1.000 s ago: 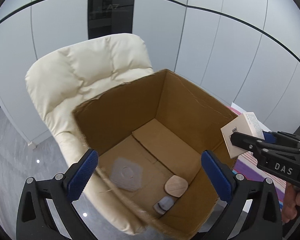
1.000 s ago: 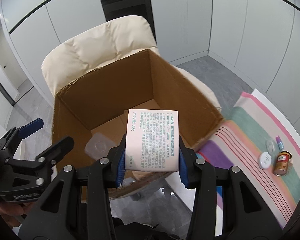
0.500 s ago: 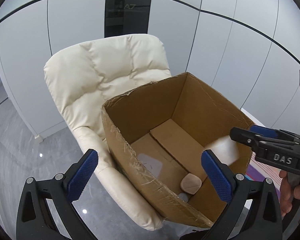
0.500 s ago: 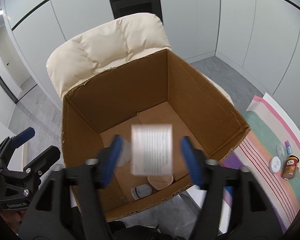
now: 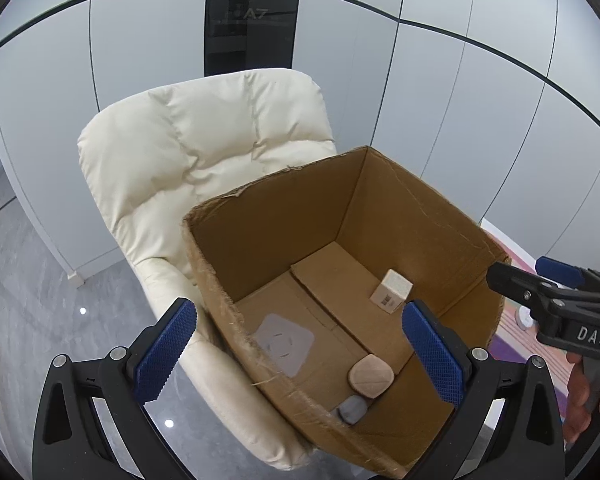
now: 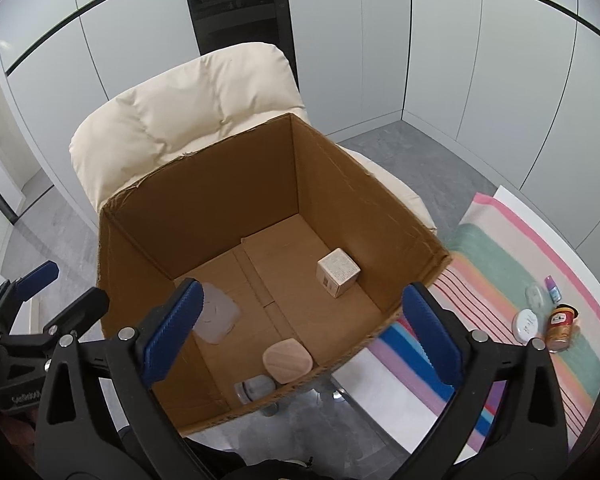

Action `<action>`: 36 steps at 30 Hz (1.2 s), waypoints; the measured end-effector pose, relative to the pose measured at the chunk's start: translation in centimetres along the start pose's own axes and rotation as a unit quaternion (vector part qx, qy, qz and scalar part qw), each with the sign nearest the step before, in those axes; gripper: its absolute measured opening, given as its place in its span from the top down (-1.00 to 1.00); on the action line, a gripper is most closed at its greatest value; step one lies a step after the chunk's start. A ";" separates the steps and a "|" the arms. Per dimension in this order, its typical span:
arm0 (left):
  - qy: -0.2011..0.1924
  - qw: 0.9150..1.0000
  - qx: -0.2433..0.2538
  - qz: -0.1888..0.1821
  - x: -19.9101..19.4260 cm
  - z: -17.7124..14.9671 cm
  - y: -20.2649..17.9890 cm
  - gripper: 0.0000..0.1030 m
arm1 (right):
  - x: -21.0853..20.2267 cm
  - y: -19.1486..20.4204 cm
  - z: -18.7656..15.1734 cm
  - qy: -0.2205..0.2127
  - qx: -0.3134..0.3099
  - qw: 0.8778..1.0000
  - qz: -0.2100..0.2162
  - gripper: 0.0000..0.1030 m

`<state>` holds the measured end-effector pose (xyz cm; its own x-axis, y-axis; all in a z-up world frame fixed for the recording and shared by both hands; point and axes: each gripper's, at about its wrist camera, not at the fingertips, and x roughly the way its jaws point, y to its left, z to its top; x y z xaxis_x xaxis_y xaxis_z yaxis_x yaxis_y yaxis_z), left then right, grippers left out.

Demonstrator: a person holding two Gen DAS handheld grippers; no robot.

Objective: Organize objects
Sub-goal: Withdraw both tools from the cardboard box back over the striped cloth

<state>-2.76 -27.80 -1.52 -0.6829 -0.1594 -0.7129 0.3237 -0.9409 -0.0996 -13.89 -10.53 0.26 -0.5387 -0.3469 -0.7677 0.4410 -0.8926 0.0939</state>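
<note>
Right gripper: jaws spread wide, holding nothing, hovering above the near rim of the cardboard box. Left gripper: jaws likewise spread wide and empty, over the box's near-left corner.

The small white carton lies on the box floor at about 2 o'clock from the floor's centre, near the right wall, apart from both grippers. The beige rounded lid sits at 6 o'clock by the near wall; a small grey item, possibly a jar, is just beside it. The translucent flat piece lies at 8 o'clock.

The box rests on a cream chair.
</note>
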 end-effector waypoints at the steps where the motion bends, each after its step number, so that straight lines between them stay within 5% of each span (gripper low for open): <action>1: 0.001 1.000 0.001 -0.003 0.1 0.1 -0.3 -1.00 | -0.1 -0.2 -0.1 -0.001 0.001 1.000 0.001 -0.97; 36: 0.008 0.994 0.080 -0.076 2.5 0.4 -13.9 -1.00 | -5.1 -12.1 -3.4 -0.023 0.057 0.996 -0.066 -1.00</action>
<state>-9.25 -15.24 -1.65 -0.7045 -0.0085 -0.7096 0.1093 -0.9893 -0.0966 -14.00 3.00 0.85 -0.6206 -0.2341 -0.7484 0.2805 -0.9575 0.0669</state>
